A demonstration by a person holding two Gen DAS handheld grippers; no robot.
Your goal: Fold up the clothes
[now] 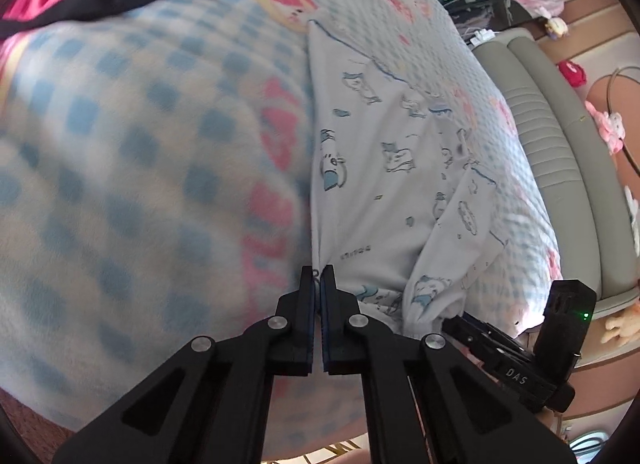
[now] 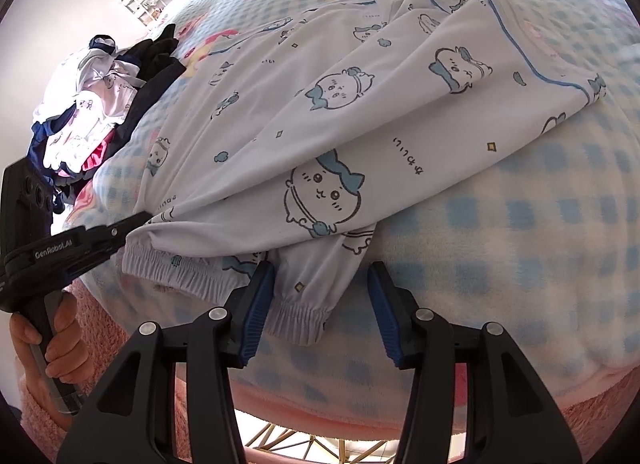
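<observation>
Left tongs [image 1: 319, 276] clenched on pyjama trousers [image 2: 360, 124]; right tongs [image 2: 321, 276] released; handle reads "GenRobot.AI".

Both grippers are black plastic with angular linkage arms joined by round silver pivot screws. The right gripper [image 2: 322, 312] carries ribbed blue pads on its fingers [image 2: 256, 312]. The left gripper [image 2: 138, 224] body bears white lettering "GenRobot.AI". The hand [image 2: 52, 340] emerges from a fluffy pink sleeve [image 2: 38, 408].
</observation>
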